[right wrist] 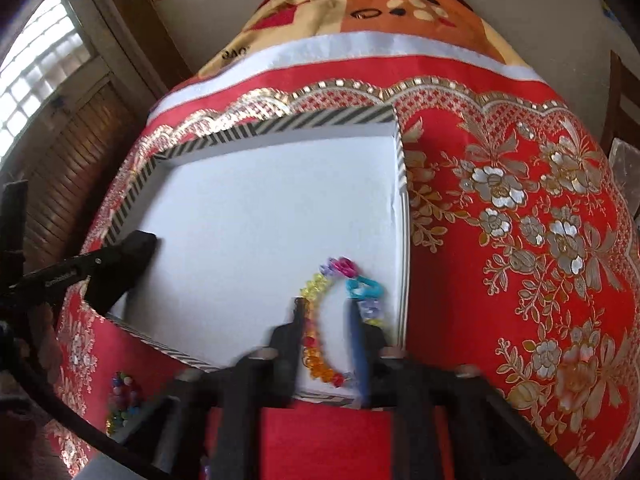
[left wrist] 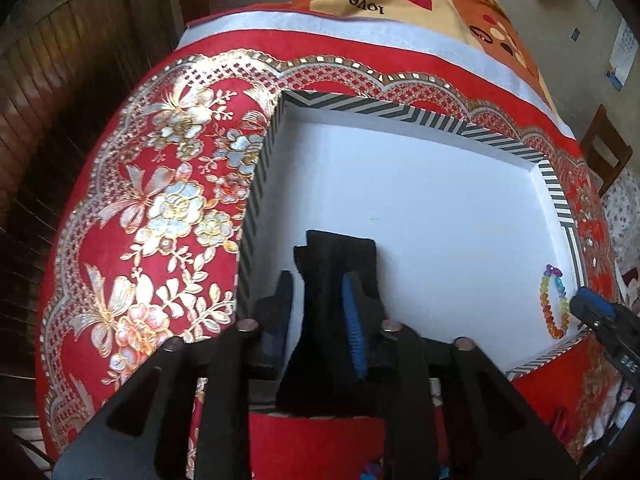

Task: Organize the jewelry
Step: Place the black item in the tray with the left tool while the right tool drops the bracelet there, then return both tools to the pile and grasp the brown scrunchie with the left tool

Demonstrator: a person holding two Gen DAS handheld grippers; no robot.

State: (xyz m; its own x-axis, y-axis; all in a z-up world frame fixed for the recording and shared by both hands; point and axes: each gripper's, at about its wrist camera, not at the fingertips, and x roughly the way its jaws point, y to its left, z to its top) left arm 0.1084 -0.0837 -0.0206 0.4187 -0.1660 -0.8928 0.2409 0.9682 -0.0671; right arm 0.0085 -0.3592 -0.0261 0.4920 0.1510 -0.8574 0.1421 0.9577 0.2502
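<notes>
Left gripper (left wrist: 320,308): my jaws stand parted around the black pouch (left wrist: 336,264), lying in the striped box (left wrist: 384,110), near-left corner.
Right gripper (right wrist: 326,336): parted astride the beaded bracelet (right wrist: 320,320), near-right corner.
Doing it well: lift both straight up, snagging nothing.

Both views are bright at the centre, with soft daylight on the white box floor (left wrist: 420,208), which reads slightly bluish. In the right wrist view a window (right wrist: 44,76) at ten o'clock is blown out. Fisheye bending curves the tablecloth (left wrist: 132,216) border, and corners fall to black. The right gripper (right wrist: 326,312) fingers are smeared by motion blur; the left view is sharper.
</notes>
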